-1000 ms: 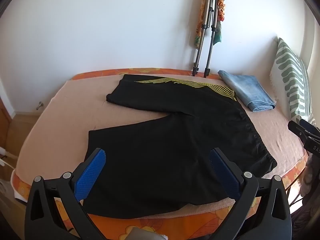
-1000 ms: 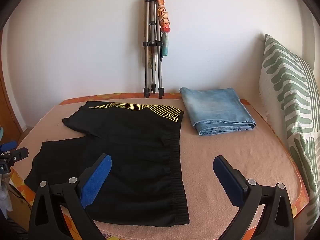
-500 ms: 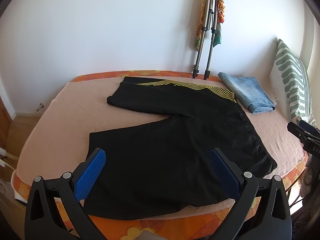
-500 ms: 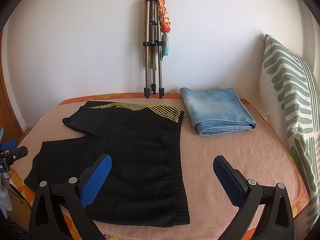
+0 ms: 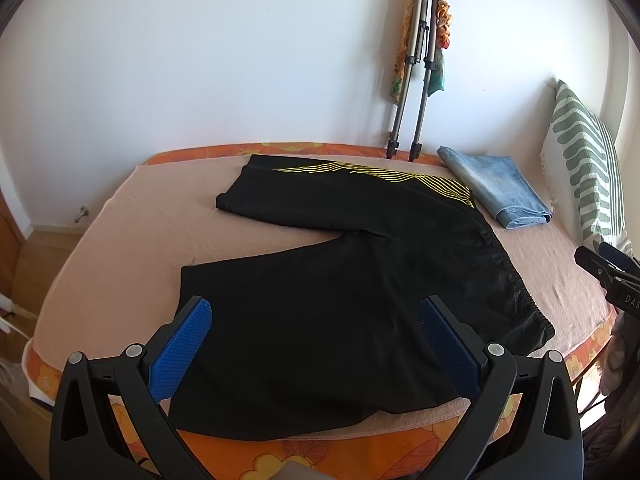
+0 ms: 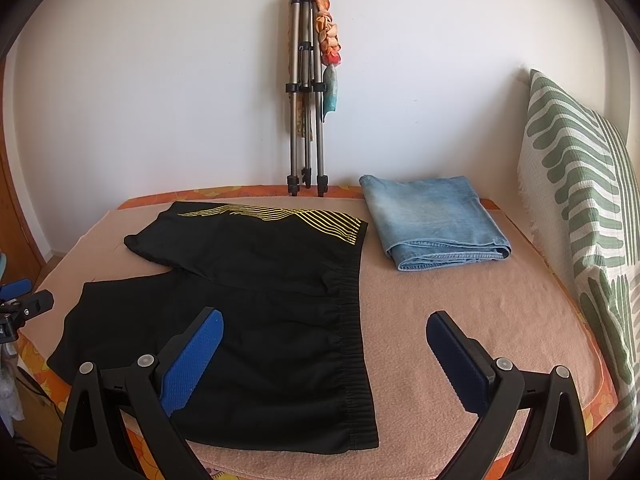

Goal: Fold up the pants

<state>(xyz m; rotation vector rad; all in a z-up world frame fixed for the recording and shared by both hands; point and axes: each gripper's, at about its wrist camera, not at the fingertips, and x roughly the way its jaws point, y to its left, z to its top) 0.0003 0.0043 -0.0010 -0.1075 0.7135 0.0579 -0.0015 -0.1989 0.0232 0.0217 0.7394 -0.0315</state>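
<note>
Black shorts (image 5: 340, 292) with yellow stripes lie spread flat on the bed, legs apart, the elastic waistband at the right. They also show in the right wrist view (image 6: 260, 300). My left gripper (image 5: 316, 332) is open and empty, held above the near leg at the bed's front edge. My right gripper (image 6: 324, 344) is open and empty, held above the waistband's near end. The right gripper's tip shows at the right edge of the left wrist view (image 5: 608, 272).
Folded blue jeans (image 6: 432, 220) lie at the back right of the pink blanket (image 6: 480, 320). A green-patterned pillow (image 6: 580, 208) stands at the right. A folded tripod (image 6: 306, 92) with scarves leans on the white wall behind. The bed's orange edge (image 5: 320, 452) is close below.
The left wrist view has lifted slightly and drawn back, so the shorts sit a little lower and farther. The right gripper has barely moved. Both grippers stay open.
</note>
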